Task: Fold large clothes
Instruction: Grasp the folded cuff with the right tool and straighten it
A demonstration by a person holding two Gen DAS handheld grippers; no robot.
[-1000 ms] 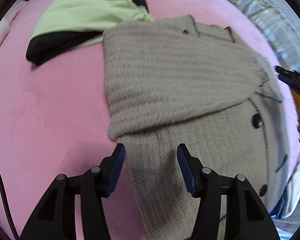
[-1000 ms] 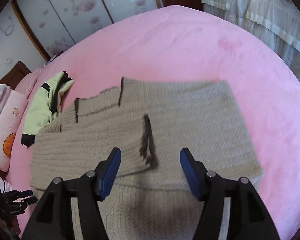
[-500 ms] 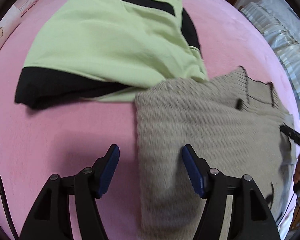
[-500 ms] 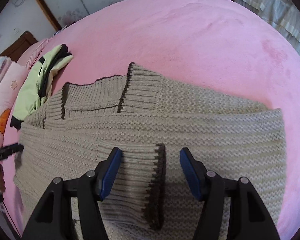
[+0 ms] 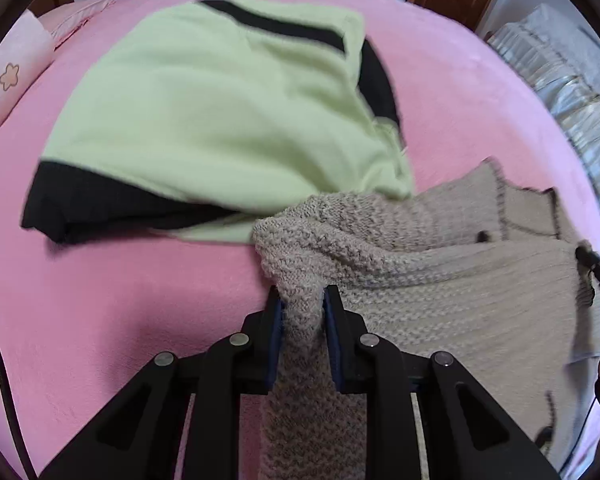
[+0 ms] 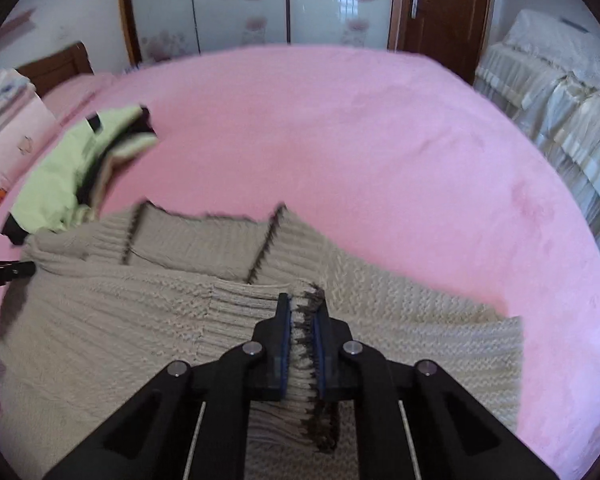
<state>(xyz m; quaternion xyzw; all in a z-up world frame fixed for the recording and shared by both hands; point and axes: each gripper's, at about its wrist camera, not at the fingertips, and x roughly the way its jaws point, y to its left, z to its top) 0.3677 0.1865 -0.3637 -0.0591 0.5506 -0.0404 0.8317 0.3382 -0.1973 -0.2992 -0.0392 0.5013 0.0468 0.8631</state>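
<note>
Cardigan (image 6: pixel 140 320): chunky beige knit, dark-edged ribbing, lying rumpled on the bed (image 6: pixel 380 140).
My left fingers (image 5: pixel 302 304): clenched on a bunched moss-stitch fold.
My right fingers (image 6: pixel 302 314): pinching the ribbed cuff (image 6: pixel 300 344).
Neighbour: smooth lime-and-black garment (image 5: pixel 220 112).

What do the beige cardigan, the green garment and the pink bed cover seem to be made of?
Beige cardigan: chunky knit, probably wool or acrylic yarn; raised stitches and ribbed, dark-edged cuff show. Green garment: smooth, matte, fine fabric, possibly fleece or jersey; motion blur leaves it open. Pink bed cover: soft, short-pile plush by its velvety, brushed-looking marks.
</note>
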